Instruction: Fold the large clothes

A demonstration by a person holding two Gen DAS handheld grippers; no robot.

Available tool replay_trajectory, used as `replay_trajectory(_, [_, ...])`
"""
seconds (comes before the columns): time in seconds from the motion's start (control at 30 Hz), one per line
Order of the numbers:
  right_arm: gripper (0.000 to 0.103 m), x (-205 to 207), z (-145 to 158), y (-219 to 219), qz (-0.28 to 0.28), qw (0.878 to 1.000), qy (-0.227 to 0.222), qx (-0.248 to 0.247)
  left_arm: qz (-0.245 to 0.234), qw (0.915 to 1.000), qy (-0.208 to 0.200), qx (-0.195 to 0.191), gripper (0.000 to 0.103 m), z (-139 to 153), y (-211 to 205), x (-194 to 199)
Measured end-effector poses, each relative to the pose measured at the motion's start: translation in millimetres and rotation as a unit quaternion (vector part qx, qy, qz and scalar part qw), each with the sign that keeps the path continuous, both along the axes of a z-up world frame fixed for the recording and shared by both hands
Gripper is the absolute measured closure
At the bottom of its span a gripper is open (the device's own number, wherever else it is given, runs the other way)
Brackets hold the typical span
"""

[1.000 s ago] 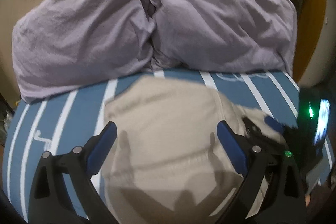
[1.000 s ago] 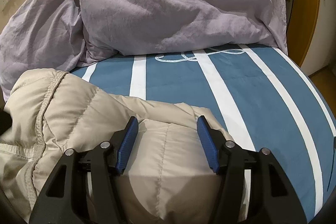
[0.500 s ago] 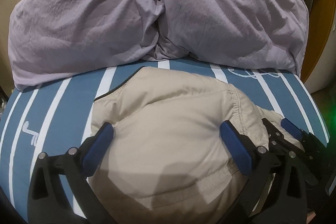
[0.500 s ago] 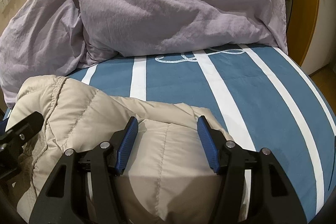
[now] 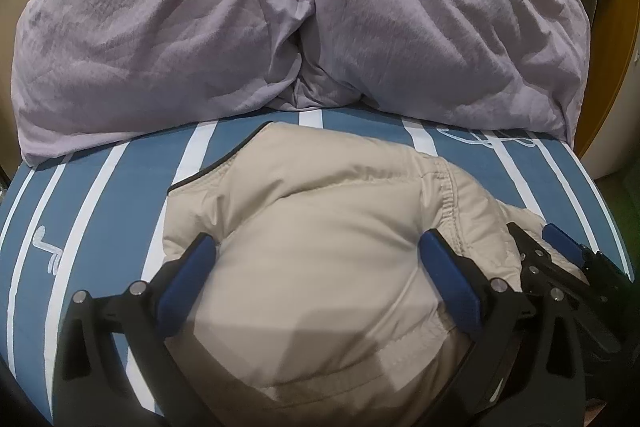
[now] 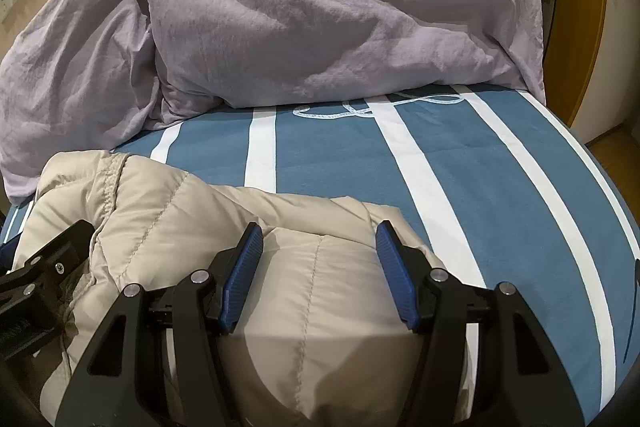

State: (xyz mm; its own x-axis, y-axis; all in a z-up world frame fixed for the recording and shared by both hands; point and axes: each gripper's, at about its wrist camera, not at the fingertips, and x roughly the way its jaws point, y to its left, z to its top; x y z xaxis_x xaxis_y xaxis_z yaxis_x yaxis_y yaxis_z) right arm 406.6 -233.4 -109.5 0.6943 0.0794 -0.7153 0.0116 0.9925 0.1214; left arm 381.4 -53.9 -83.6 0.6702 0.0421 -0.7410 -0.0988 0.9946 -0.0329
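Lower over the bed than a second earlier, the left gripper (image 5: 316, 263) fills the bottom of the left wrist view, its jaws just opened wide and straddling the puffy beige jacket (image 5: 320, 227) at centre without pinching it, seemingly so the fold can settle on the blue striped bedsheet (image 5: 100, 195) below the lilac duvet (image 5: 240, 27). In the right wrist view, the right gripper (image 6: 318, 259) sits low at centre, jaws half open astride a quilted bulge of the jacket; whether they pinch it I cannot tell.
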Motion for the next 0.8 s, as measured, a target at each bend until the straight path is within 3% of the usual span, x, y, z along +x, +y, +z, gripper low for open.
replay_trajectory(0.73, [0.041, 6.2, -1.3, 2.4, -0.002, 1.0, 0.011, -0.017, 0.002, 1.0, 0.006, -0.003, 0.002, -2.1, 1.3, 7.4])
replay_trajectory(0.8, [0.037, 7.4, 1.1, 2.6, -0.003, 1.0, 0.021, -0.023, 0.0, 1.0, 0.008, -0.005, 0.002, -0.5, 1.9, 6.8])
